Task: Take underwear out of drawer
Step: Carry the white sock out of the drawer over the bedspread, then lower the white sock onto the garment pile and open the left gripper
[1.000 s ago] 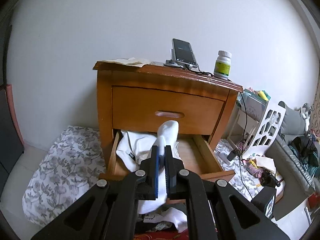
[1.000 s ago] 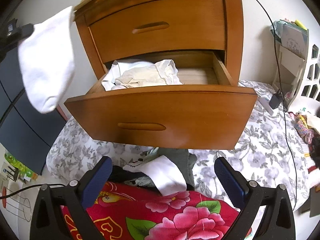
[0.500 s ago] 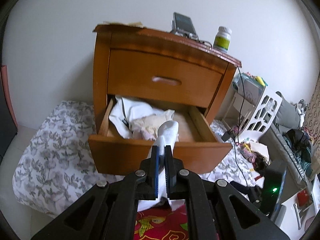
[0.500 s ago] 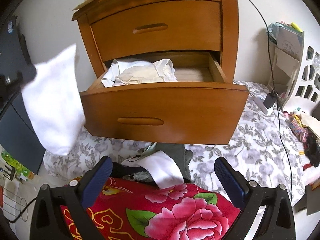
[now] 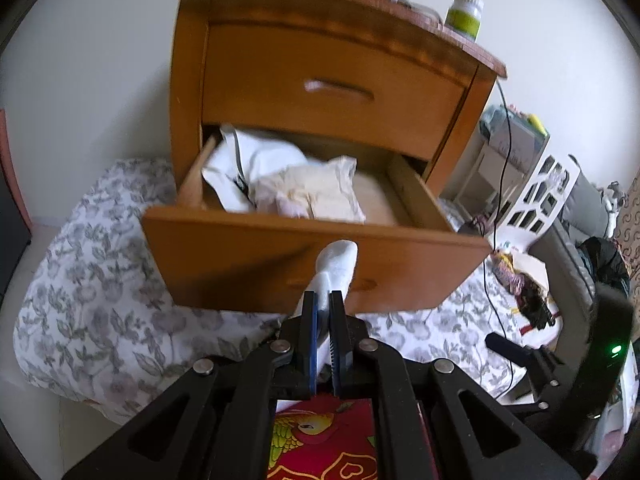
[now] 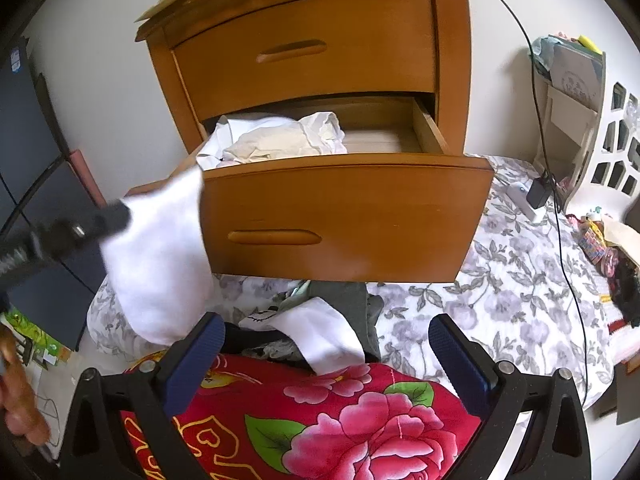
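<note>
From my left camera I see my left gripper [image 5: 323,308] clenched on a white sock [image 5: 335,266]. The soft sock pokes up between the two blue pads, in front of the open drawer [image 5: 320,264]. Only this view shows the top of the wooden nightstand [image 5: 188,80], where a white bottle with a green label [image 5: 464,14] stands near the right edge. This view is a bit blurry.

From my right camera I see the same sock [image 6: 160,264] from the side. It hangs down long and floppy, left of the drawer [image 6: 348,220] front, with its lower end over the grey flowery sheet [image 6: 500,280]. The left gripper [image 6: 116,216] comes in from the left edge, a dark blurry bar pinching the sock near its top. A bit of a hand [image 6: 20,400] shows low in the left corner.

The drawer is smooth orange-brown wood with a long oval handle. Inside it, on the left, lie crumpled white and cream clothes [image 6: 280,140]; I cannot tell which of them are underwear. The right half shows bare wood.

Only this view shows the small pile under the drawer: a white piece [image 6: 320,336] on grey cloth [image 6: 352,300], next to a red blanket with big pink flowers [image 6: 320,420].

My right gripper [image 6: 326,354] is released, its blue ribbed pads wide apart and pointing down at that pile with nothing between them.
</note>
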Demonstrator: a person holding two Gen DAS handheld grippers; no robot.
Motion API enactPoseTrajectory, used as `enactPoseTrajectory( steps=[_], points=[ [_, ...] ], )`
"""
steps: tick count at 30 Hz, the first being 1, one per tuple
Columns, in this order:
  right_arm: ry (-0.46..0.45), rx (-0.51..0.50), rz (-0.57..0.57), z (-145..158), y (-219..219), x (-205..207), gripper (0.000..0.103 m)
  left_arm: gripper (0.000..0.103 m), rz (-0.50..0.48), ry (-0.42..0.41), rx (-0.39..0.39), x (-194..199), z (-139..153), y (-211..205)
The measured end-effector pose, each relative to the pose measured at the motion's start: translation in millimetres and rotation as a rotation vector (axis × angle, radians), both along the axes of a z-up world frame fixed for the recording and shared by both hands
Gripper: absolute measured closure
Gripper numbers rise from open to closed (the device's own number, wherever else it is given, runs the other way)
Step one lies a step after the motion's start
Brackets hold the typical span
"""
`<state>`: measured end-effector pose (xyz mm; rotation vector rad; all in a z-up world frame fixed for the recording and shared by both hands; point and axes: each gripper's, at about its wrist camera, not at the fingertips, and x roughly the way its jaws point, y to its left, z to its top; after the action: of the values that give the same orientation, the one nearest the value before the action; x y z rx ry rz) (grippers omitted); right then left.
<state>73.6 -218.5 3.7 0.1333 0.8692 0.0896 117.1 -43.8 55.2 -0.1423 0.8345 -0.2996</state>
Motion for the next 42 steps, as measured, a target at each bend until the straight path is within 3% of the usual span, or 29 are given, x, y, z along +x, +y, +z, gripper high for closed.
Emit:
enactPoseTrajectory(
  steps=[16, 33, 36, 38, 42],
  points=[
    [0.042, 0.009, -0.01, -16, -6, 6, 0.0, 0.098, -0.056, 0.136, 0.023, 26, -60, -28],
    [0.063, 0.005, -0.007, -21, -7, 9, 0.0, 0.096, 0.018, 0.272, 0.062, 42, -102, -16],
    [0.063, 0.004, -0.004, -21, -7, 9, 0.0, 0.09, 0.025, 0.276, 0.068, 41, -101, -14],
    [0.063, 0.005, -0.005, -21, -7, 9, 0.0, 0.074, 0.03, 0.271, 0.067, 39, -98, -12],
    [0.062, 0.005, -0.01, -21, -8, 9, 0.0, 0.068, 0.03, 0.245, 0.066, 33, -89, -9]
  ],
)
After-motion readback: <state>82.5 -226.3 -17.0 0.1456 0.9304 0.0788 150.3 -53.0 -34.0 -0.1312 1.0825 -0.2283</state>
